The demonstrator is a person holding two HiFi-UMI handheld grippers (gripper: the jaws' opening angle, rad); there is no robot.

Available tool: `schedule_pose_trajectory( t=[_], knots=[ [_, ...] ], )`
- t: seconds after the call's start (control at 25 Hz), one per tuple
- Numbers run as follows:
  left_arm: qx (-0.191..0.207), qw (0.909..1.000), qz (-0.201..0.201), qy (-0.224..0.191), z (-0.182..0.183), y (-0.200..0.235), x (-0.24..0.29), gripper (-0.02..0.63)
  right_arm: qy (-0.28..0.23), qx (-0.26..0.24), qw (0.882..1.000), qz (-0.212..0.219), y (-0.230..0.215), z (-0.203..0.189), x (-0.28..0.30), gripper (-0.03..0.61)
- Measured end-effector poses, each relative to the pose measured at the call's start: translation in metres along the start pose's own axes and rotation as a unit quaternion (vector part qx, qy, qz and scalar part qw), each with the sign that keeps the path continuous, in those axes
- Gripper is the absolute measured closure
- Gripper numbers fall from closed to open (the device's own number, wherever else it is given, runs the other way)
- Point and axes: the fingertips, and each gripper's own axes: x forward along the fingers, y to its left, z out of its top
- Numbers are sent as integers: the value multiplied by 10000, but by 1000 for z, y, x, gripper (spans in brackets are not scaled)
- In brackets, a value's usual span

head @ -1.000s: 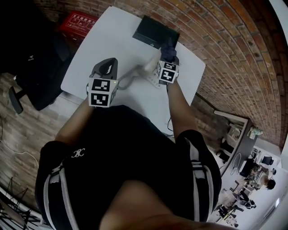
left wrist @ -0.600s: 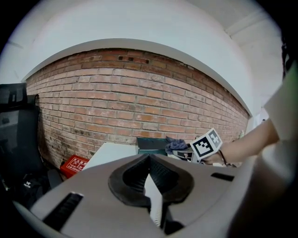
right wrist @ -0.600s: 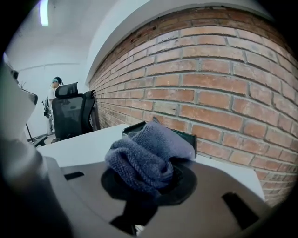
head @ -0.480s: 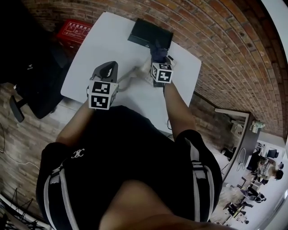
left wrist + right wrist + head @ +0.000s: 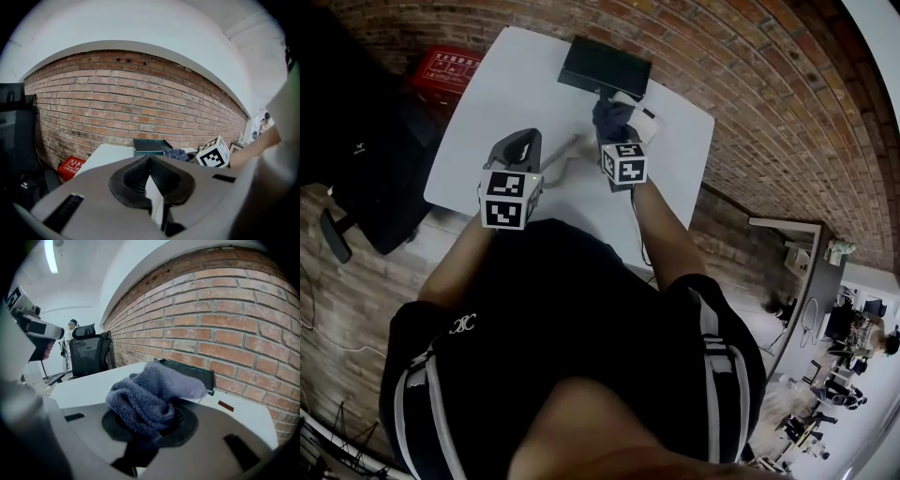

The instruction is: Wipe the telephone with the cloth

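Reaching farther across the surface (image 5: 511, 89) than a second before, the right tool (image 5: 616, 125) had carried the blue-grey cloth (image 5: 610, 112), bunched tight in its jaws, onto the white telephone (image 5: 645, 121) at the far right. Wiping seemed under way; next, strokes over the rest of the set. The left tool (image 5: 523, 142) hovered near left, jaws nearly together, empty. What the dark box (image 5: 605, 67) at the far edge contained stayed hidden.
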Motion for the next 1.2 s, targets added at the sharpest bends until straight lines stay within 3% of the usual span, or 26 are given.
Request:
schedule_pose_trajectory(
  t=[0.24,0.52,0.68,0.96,1.2],
  knots=[
    [-213,9998,52,-15,-3,3,-2,621,-24,-457,9988,200,25,-14,-7,517],
    [-339,9994,73,-35,-4,3,-5,621,133,-269,9972,691,56,-33,-10,518],
    [-200,9997,105,-60,-3,0,-7,621,273,-157,9953,913,68,-45,-13,518],
    [-279,9996,87,-17,-5,3,-9,621,406,279,9953,837,75,-64,-25,518],
    [-356,9993,-44,46,-8,-5,-6,621,903,494,9920,737,68,-103,-38,518]
  ],
)
